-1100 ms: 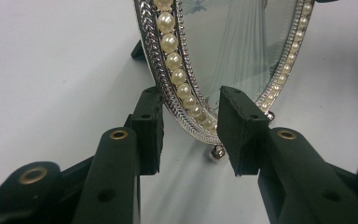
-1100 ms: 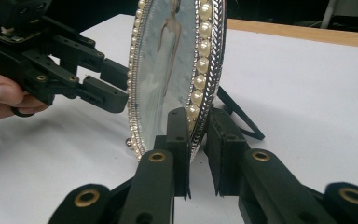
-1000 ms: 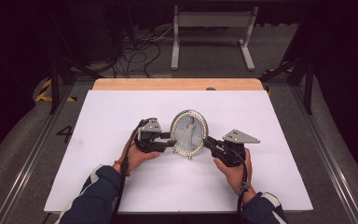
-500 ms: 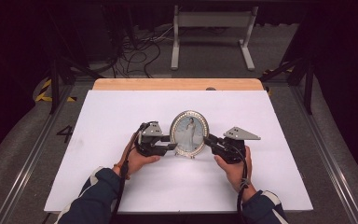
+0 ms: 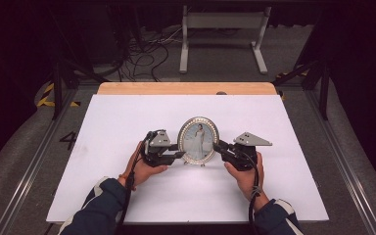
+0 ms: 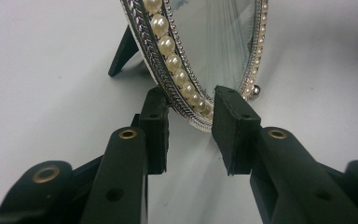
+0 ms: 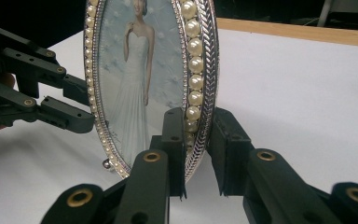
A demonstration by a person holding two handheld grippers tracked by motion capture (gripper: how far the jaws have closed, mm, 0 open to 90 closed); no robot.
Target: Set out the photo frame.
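Item: oval silver picture frame with a pearl-beaded rim point(image 5: 198, 140), holding a photograph of a figure in a long white dress. It stands upright near the middle of the white desk point(image 5: 127, 117), propped on a dark easel leg point(image 6: 122, 52) behind it and small ball feet at its lower edge.

Left tongs point(image 5: 180, 155): brought in from the left at the frame's lower left rim. The jaws have just been closing, with the rim between them. In the left gripper view the pads point(image 6: 154, 122) stand either side of the beaded edge, close to it but not clearly pressing; contact cannot be confirmed.

Right tongs point(image 5: 217, 147): at the frame's lower right rim. In the right gripper view the pads point(image 7: 175, 135) bracket the rim narrowly, front pad against the pearls, rear pad at the back edge; judged clamped on the frame.

Surroundings: a pale wooden strip point(image 5: 186, 88) along the desk's far edge; beyond it, a white metal stand point(image 5: 223, 34) and loose black cables point(image 5: 144, 49) on the floor.

Progress: judged early to mid. Both tongs positioned at opposite sides of the frame; right grip made, left grip closing. The frame rests on the desk, not yet lifted. Left to do: firm the left hold, then raise or reposition the frame with both hands.
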